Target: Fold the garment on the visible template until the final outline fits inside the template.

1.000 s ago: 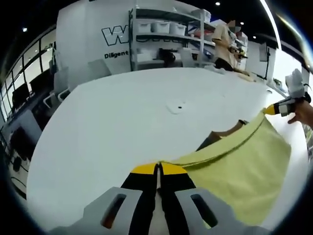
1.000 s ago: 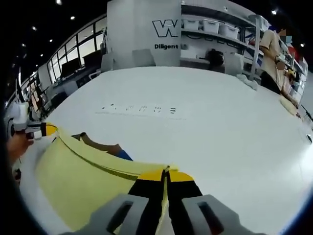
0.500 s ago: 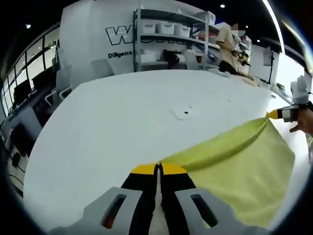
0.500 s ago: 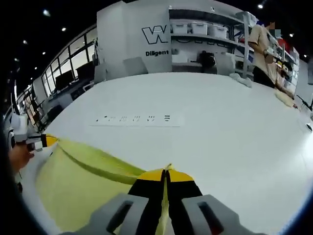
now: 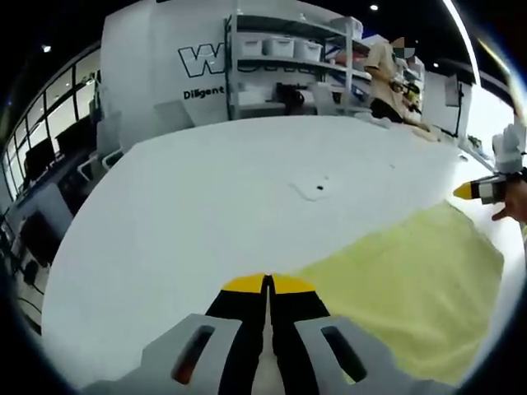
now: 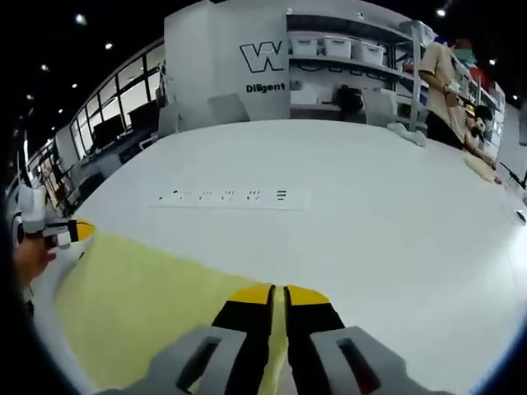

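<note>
The yellow garment (image 5: 403, 280) lies spread flat on the white table (image 5: 206, 206). Its near corner runs in under my left gripper (image 5: 267, 283), whose jaws are pressed together on that edge. In the right gripper view the garment (image 6: 140, 296) is also flat. My right gripper (image 6: 279, 293) shows a narrow gap between its jaws, with yellow cloth visible inside it. Each gripper appears in the other's view at the far corner of the cloth: the right gripper (image 5: 476, 190) and the left gripper (image 6: 66, 234), each with a hand behind it. Whatever lies beneath the garment is hidden.
A row of small dark marks (image 6: 226, 196) is printed on the table beyond the garment, and a small round mark (image 5: 318, 188) sits mid-table. Shelves with white bins (image 5: 284, 58) and a standing person (image 6: 440, 82) are at the far side. Table edges curve off at both sides.
The garment's raised edge has been lowered and the cloth now lies flat, covering the dark and blue things seen under it earlier. The right gripper's jaws have parted slightly.
</note>
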`<state>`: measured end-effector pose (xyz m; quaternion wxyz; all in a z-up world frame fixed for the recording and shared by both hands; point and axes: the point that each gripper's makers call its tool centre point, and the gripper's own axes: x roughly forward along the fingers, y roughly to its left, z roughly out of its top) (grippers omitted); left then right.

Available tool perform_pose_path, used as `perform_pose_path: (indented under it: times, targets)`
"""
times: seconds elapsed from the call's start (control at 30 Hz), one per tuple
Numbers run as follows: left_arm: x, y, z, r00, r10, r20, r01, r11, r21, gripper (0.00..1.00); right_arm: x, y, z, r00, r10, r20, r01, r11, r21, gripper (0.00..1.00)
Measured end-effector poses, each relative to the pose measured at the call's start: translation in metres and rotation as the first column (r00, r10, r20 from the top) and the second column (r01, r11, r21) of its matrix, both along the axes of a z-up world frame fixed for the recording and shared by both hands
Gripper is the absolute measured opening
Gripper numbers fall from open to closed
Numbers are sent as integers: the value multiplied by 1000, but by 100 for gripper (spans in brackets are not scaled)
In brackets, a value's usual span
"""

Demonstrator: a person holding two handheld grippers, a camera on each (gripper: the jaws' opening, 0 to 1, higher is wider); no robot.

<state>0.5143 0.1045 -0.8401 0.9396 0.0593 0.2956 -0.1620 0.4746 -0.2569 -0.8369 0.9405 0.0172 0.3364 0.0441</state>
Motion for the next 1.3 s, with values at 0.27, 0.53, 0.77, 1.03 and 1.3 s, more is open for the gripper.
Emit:
perform_pose_path:
  times: [0.27,0.53,0.77,1.03,1.3]
  targets:
    - [-6,-4,5,1000,-18,11,17,1000,12,0,-2,4,0,1000,23,-7,-23,1000,-12,0]
    - [-9,-3,6,1000,-14,5,14,1000,12,0,-6,3,5,1000,27,-3,-27,999,-22,0]
    - [-14,-3,11,1000,-14,14,14,1000,5,0,-12,6,9,999,35,-3,-35,999,-31,0]
    - [-25,0,19,1000,-16,20,16,1000,2,0,-26,11,14,999,41,-3,-41,999,-30,0]
    - [-43,-2,21,1000,-26,7,26,1000,-4,0,-43,14,16,999,48,-10,-48,998,-29,0]
